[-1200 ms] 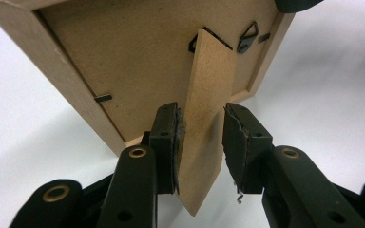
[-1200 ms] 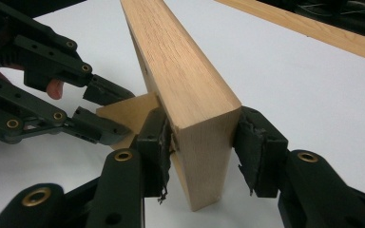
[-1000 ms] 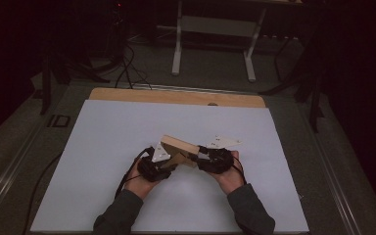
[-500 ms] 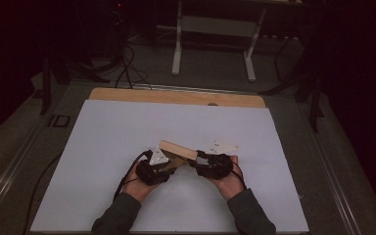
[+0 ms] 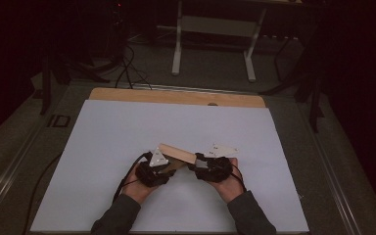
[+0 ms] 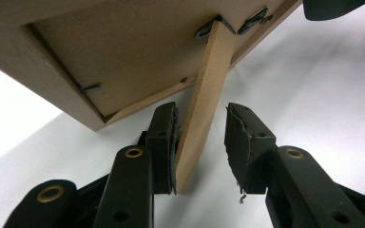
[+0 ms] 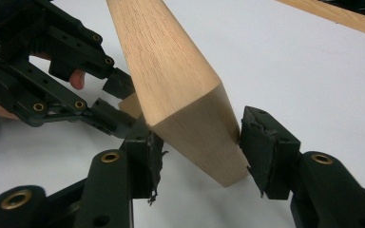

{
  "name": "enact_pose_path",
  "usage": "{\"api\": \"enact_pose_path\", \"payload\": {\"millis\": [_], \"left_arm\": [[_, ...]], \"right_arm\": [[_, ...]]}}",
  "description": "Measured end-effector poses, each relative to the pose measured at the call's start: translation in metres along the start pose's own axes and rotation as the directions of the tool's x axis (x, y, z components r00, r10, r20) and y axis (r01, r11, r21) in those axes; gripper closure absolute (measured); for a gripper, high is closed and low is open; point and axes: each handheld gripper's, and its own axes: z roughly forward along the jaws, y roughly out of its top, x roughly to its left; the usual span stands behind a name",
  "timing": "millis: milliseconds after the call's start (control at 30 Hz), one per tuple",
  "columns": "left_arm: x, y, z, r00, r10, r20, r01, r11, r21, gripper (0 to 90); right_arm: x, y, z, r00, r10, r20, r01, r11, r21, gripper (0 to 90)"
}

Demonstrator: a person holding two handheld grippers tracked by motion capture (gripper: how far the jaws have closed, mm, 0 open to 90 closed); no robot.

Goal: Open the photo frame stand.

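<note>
Near the front edge of the white worktop (image 5: 127, 147), my two hands meet around a wooden picture frame (image 5: 176, 155) held tilted above the surface, its back turned toward my left side.

My right gripper (image 7: 197, 152) has its jaws spread wide around the thick outer edge of the frame; both pads touch the wood at one corner, so I take it to be clamped there. In the high view, this right gripper (image 5: 210, 166) sits at the frame's right end.

My left gripper (image 6: 199, 142) has its jaws partly open around the thin fold-out stand (image 6: 204, 99) on the frame's back. One pad rests against the stand, while the other stands clear of it, so nothing is pinched. In the high view, the left gripper (image 5: 154, 169) sits under the frame's left end.

I judge the frame light and stiff, with smooth wood that could slip from worn pads. The solid rim is the safe place to grip. The stand looks thin and hinged on small metal clips (image 6: 214, 26), so it could snap if squeezed or levered hard; hold it low and gently.

Beyond the frame, the worktop's far wooden edge (image 5: 176, 96) runs left to right.
</note>
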Motion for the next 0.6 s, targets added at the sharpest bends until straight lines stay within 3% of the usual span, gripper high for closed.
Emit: {"api": "enact_pose_path", "payload": {"millis": [267, 600], "left_arm": [[0.0008, -0.0020, 0.0007, 1.0000, -0.007, 0.007, 0.007, 1.0000, 0.004, 63.6], [0.0079, -0.0056, -0.0062, 0.9992, -0.039, -0.007, 0.039, 0.9991, -0.014, 57.9]], "right_arm": [[0.0006, -0.0017, 0.0007, 0.9999, -0.008, -0.010, 0.008, 1.000, 0.012, 48.1], [-0.0027, -0.0072, 0.0014, 0.9996, -0.008, -0.026, 0.009, 0.999, 0.045, 38.1]]}}
